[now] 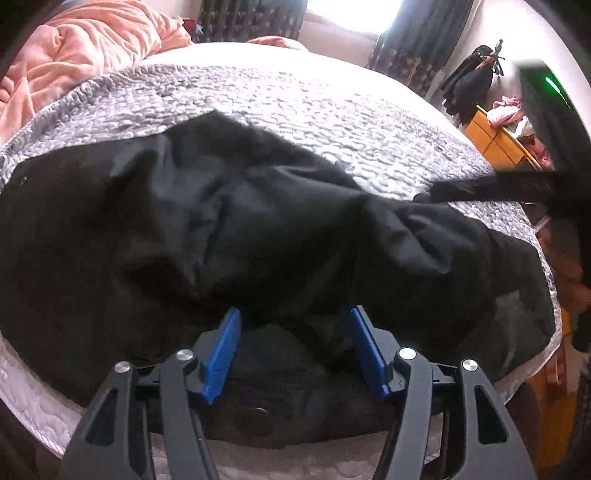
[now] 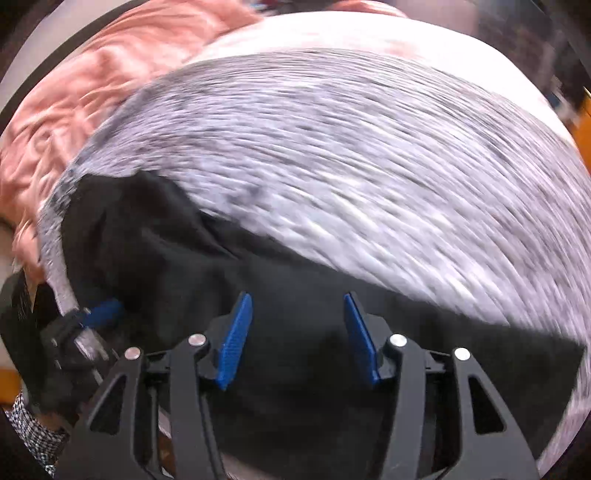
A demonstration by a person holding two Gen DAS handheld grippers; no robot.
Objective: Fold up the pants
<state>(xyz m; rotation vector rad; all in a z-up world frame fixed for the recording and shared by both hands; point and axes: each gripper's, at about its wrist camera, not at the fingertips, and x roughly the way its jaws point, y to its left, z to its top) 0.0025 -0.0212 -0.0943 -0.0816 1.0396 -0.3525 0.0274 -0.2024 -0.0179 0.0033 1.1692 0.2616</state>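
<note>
Black pants lie crumpled across a grey textured bedspread on the bed. My left gripper is open, its blue pads spread over the near edge of the pants, where a button shows. My right gripper is open above the pants, nothing between its pads. The right wrist view is blurred by motion. The right gripper's dark body shows at the right of the left wrist view. The left gripper shows at the lower left of the right wrist view.
A crumpled salmon-pink blanket lies at the bed's far left, also in the right wrist view. A yellow cabinet with clothes on it stands right of the bed. A bright window and dark curtains are behind.
</note>
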